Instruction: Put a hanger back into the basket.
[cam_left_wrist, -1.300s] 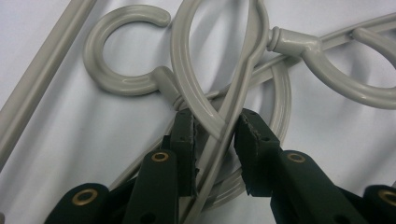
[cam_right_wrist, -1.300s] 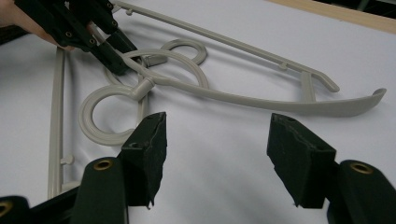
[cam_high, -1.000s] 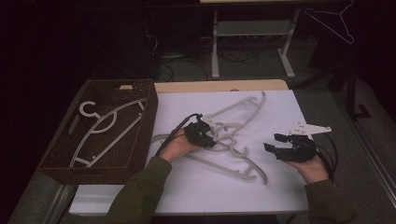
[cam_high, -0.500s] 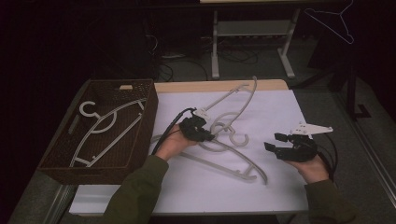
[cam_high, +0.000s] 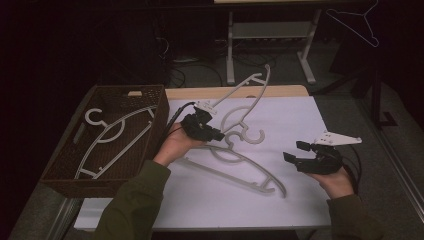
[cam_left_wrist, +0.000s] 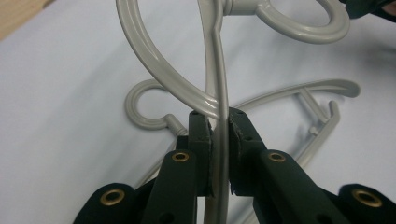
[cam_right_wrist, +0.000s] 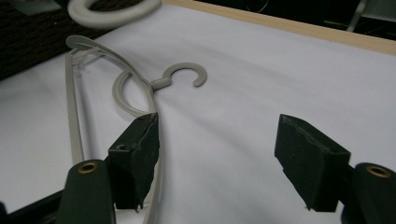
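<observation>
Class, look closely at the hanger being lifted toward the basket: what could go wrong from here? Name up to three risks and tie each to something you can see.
1. The left gripper pinches only a thin bar of the lifted hanger, so it might swing or slip.
2. Its hook hangs close to the second hanger on the table and could snag it.
3. The basket already holds a hanger; the new one may tangle or catch the rim.
</observation>
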